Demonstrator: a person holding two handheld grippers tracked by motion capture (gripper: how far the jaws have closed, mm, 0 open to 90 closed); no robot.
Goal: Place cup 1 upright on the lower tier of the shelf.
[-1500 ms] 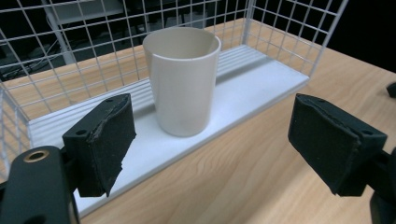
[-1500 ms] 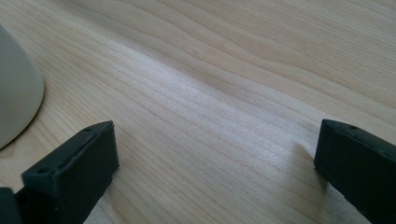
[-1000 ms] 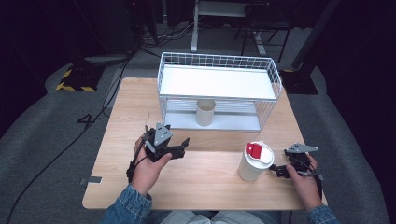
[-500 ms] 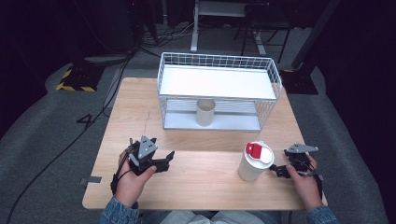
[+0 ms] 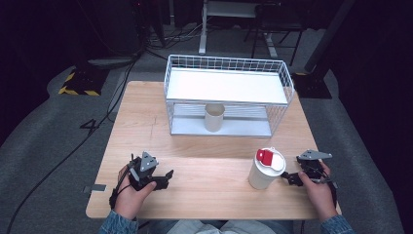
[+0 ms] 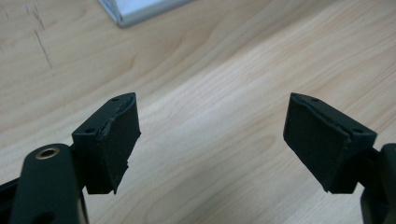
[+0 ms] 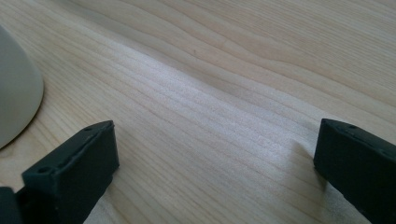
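Wire basket [image 5: 229, 85] at the table's [image 5: 146, 122] far side shelters 1 open paper cup [image 5: 214, 117] underneath (contents unseen). Lidded white cup [image 5: 264, 168] stands just beside the right gripper [image 5: 287, 178], jaws open, empty. Left gripper [image 5: 165, 178] rests near the front edge, jaws apart, holding nothing, bare wood between.

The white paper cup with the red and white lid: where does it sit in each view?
High view: the white paper cup with the red and white lid stands lower right, just left of the right gripper.
Left gripper view: not in it.
Right gripper view: its pale wall curves in at the left edge.
Shared landmark: the light wooden table.
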